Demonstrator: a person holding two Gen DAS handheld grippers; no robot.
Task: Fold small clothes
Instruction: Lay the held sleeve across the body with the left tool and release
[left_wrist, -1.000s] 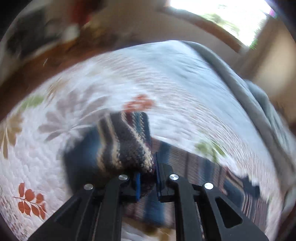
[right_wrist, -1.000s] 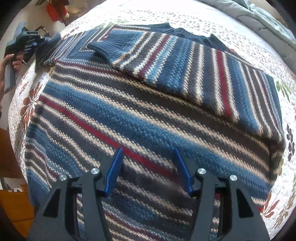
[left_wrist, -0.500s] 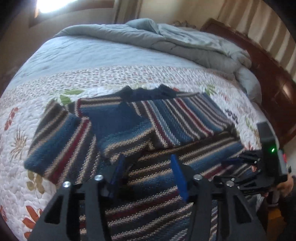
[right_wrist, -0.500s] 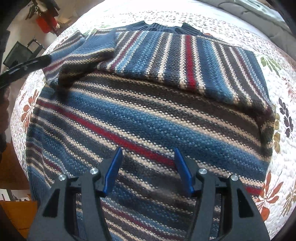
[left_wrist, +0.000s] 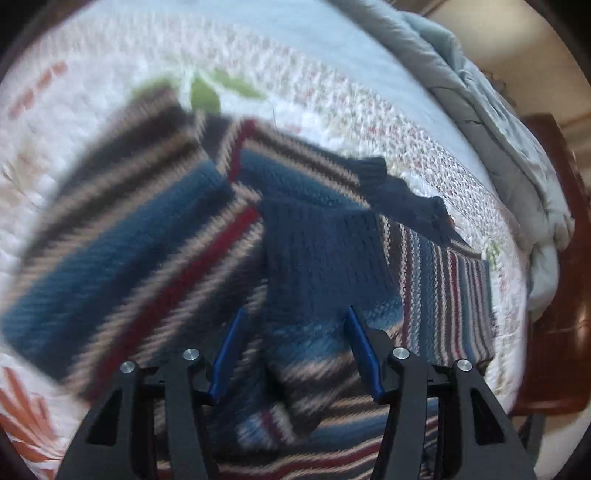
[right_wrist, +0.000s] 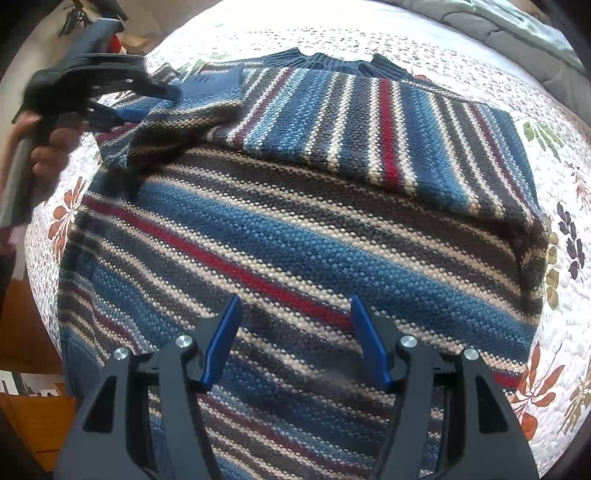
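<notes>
A striped knit sweater (right_wrist: 295, 229) in blue, grey, cream and red lies flat on the quilted bed. Its right sleeve (right_wrist: 388, 125) is folded across the chest. Its left sleeve (left_wrist: 325, 266) is folded inward too, dark blue cuff uppermost, and also shows in the right wrist view (right_wrist: 184, 110). My left gripper (left_wrist: 295, 350) is open and empty, just above that sleeve; it also shows in the right wrist view (right_wrist: 122, 99) at the upper left. My right gripper (right_wrist: 295, 339) is open and empty above the sweater's lower body.
A white floral quilt (right_wrist: 561, 206) covers the bed. A grey duvet (left_wrist: 498, 122) is bunched at the far side by the wooden headboard (left_wrist: 561, 295). Wooden floor (right_wrist: 26, 332) lies past the bed's left edge.
My left gripper let go of the left sleeve, which now lies folded over the sweater, and moved closer above it. My right gripper stayed open over the body.
</notes>
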